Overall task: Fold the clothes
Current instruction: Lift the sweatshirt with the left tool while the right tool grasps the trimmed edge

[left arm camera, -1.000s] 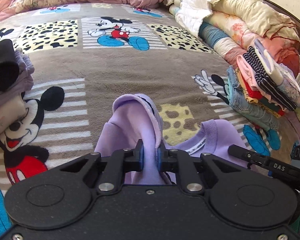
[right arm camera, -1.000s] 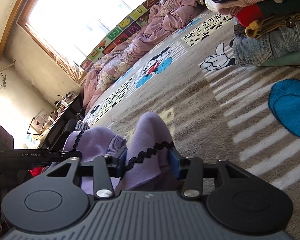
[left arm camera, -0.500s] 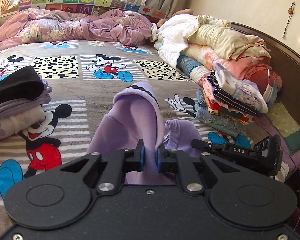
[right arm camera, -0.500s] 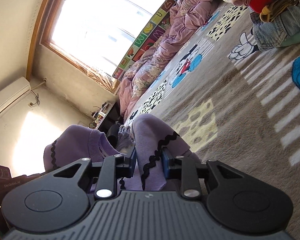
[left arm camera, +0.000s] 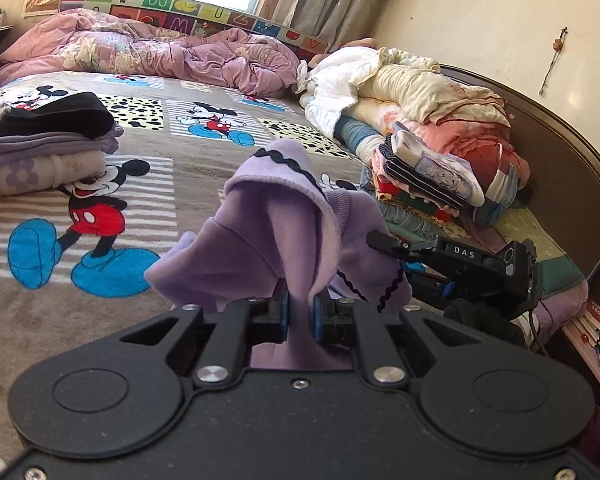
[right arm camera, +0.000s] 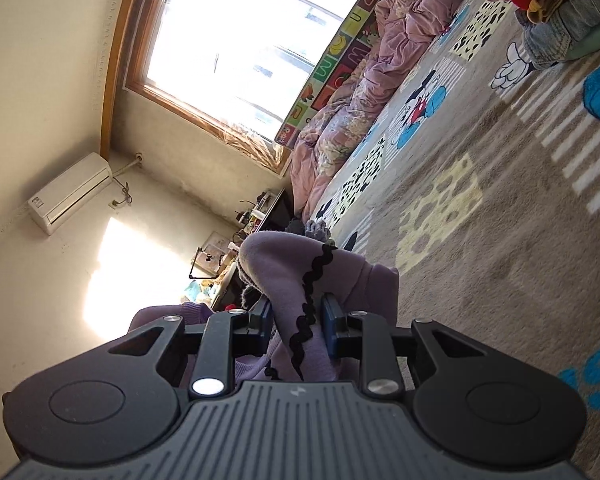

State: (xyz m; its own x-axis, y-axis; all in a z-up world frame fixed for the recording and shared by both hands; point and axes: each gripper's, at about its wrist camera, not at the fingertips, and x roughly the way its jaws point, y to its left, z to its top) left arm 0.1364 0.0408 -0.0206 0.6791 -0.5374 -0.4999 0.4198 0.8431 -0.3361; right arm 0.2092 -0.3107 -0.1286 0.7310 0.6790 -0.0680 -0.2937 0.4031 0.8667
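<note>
A lilac sweatshirt (left arm camera: 259,240) with black wavy trim is held up above the bed. My left gripper (left arm camera: 301,314) is shut on a fold of it. My right gripper (right arm camera: 297,322) is shut on another part of the sweatshirt (right arm camera: 300,272), with the trim running between its pads. The right gripper also shows in the left wrist view (left arm camera: 460,264), just right of the garment and tilted. Most of the garment hangs below the grippers, out of sight.
The bed carries a brown Mickey Mouse blanket (left arm camera: 99,208). A stack of folded clothes (left arm camera: 47,148) sits at the left. A pile of unfolded clothes (left arm camera: 428,176) and quilts lies at the right by the dark headboard (left arm camera: 572,168). A crumpled pink duvet (left arm camera: 159,52) lies under the window.
Both grippers have lifted the lilac sweatshirt up off the blanket and tilted back, so more of the room and window shows. The right gripper has closed tighter on the cloth.
</note>
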